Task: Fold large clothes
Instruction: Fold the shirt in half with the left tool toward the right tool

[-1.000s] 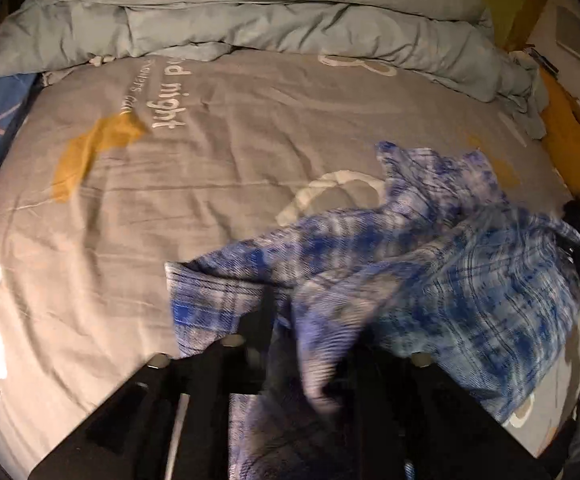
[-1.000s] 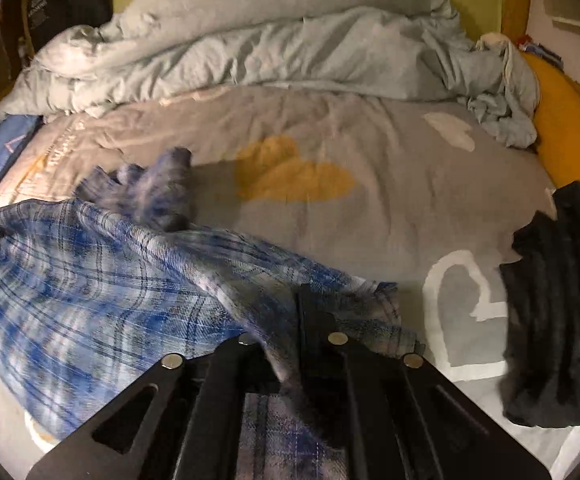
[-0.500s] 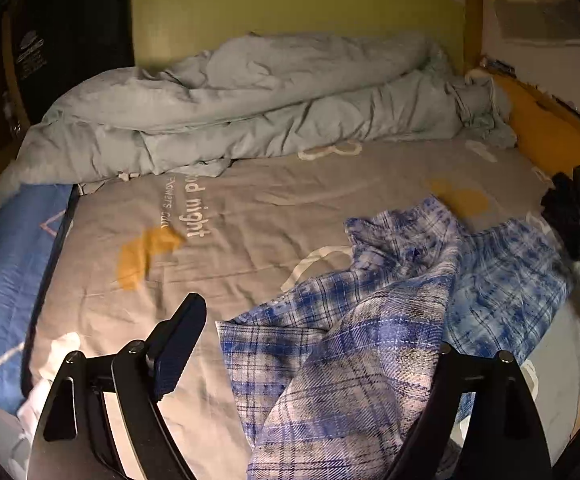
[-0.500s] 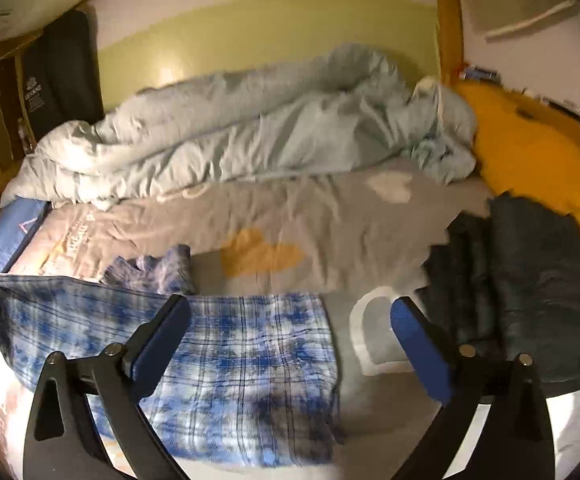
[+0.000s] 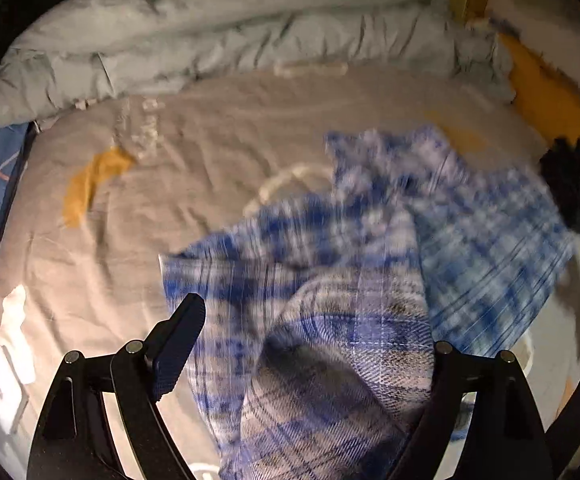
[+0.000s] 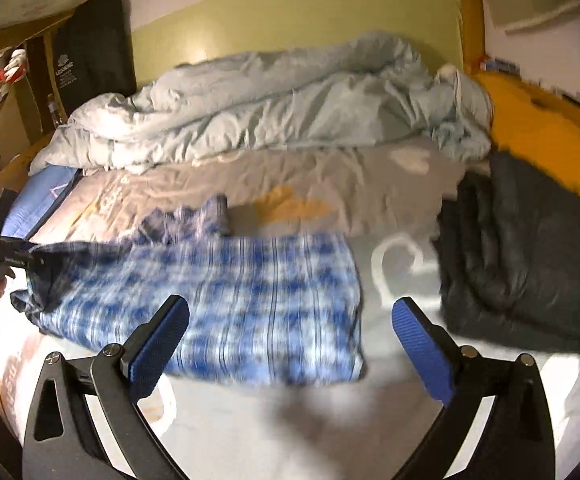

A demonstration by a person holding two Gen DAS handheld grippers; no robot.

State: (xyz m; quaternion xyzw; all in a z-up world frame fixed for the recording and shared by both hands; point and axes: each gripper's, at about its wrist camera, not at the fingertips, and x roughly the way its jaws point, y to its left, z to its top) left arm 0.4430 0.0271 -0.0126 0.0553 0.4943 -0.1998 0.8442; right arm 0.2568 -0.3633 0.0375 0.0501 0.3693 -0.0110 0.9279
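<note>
One second earlier both grippers were clamped on the blue plaid shirt (image 6: 249, 300). The right gripper (image 6: 290, 344) has since released, its fingers now spread wide and lifted clear of the shirt. The left gripper (image 5: 306, 344) has likewise opened, with fabric draped between its spread fingers. The shirt has dropped from a bunched, lifted state to lying flatter on the grey bedsheet (image 6: 330, 176).

Left hand-held gripper (image 5: 302, 344) spread wide, right hand-held gripper (image 6: 290, 336) spread wide with nothing between its fingers
</note>
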